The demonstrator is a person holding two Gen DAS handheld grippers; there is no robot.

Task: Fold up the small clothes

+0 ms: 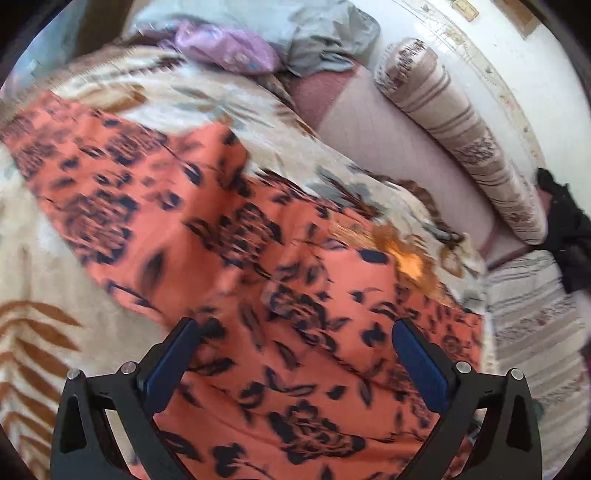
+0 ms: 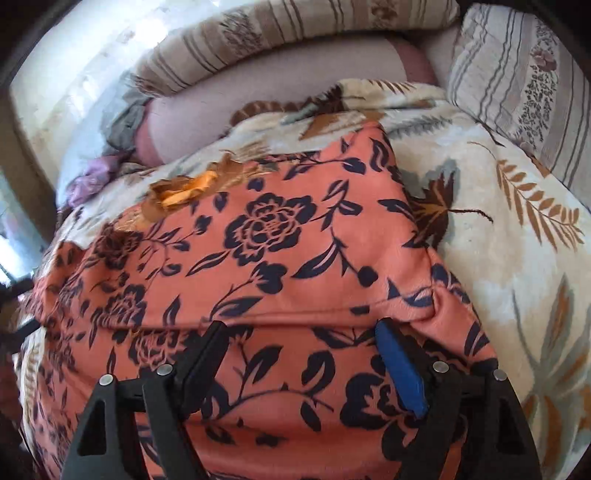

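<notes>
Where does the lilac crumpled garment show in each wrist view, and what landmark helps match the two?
Left wrist view: the lilac garment lies at the top, left of centre, beside a grey cloth.
Right wrist view: the same lilac garment sits at the left edge, about a third down.
Shared landmark: the orange floral garment spread on the leaf-print blanket.

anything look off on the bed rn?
Nothing damaged or spilled. The orange floral garment lies over the leaf-print blanket with an uneven fold ridge near the right gripper. Crumpled clothes sit unfolded at the far end.
</notes>
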